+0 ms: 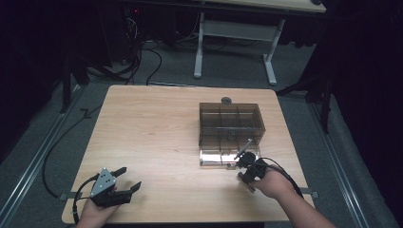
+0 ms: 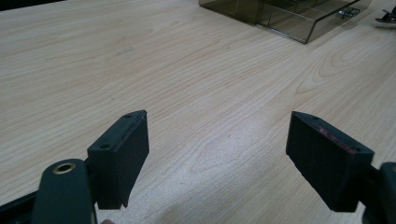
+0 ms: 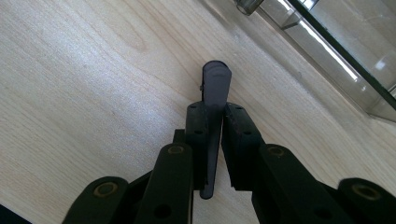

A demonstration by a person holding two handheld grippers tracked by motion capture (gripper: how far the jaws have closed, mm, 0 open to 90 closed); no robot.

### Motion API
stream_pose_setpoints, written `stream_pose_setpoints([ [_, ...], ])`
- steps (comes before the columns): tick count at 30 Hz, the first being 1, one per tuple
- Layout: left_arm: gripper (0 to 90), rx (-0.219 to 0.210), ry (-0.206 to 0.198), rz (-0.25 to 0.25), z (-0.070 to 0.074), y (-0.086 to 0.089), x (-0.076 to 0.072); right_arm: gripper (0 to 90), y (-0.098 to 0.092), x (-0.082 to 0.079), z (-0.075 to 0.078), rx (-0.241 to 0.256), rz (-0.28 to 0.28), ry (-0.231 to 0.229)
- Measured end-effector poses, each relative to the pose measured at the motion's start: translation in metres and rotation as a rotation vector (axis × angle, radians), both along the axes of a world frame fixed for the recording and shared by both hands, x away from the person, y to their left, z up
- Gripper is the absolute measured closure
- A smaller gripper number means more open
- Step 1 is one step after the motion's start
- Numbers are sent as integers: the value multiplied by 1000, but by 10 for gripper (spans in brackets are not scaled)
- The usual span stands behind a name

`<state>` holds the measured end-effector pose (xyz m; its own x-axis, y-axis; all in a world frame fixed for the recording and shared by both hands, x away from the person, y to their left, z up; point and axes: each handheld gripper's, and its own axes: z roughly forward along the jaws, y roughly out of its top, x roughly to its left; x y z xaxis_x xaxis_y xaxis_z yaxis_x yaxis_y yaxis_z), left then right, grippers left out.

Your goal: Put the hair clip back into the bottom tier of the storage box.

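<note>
A smoky see-through box [image 1: 230,124] with inner compartments stands on the right half of the wooden table [image 1: 152,128]. In front of it my right gripper [image 1: 243,162] is shut on a slim dark grey stick [image 1: 245,146] that pokes up towards the box's clear front part. In the right gripper view the stick [image 3: 216,81] stands clamped between the jaws of my right gripper [image 3: 216,109], just above the tabletop, with the box edge [image 3: 336,42] at the upper right. My left gripper [image 1: 132,176] rests open near the front left corner. Nothing lies between the pads of my left gripper [image 2: 217,154].
A small round dark object [image 1: 226,100] lies just behind the box. The box corner [image 2: 280,16] and a small metal latch [image 2: 348,12] show far off in the left gripper view. Beyond the table stand a white-legged desk [image 1: 235,28] and floor cables [image 1: 142,61].
</note>
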<state>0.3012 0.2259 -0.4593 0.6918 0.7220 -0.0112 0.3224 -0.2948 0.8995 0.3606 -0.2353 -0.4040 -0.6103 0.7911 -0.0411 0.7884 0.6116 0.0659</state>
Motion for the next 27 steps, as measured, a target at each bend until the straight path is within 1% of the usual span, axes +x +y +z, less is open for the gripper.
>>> stream_pose_setpoints([
  [8,217,-1,0,-1,0,0,0,809,-1,1,4,3,10,-1],
  [18,217,2,-1,-4,0,0,0,809,-1,2,9,2,7,-4],
  [23,217,0,-1,-2,0,0,0,810,1,5,15,-7,16,-1],
  [24,217,0,-1,-3,0,0,0,810,1,6,17,-7,29,-2],
  [27,218,-1,-1,-4,0,0,0,809,2,8,22,2,29,-5],
])
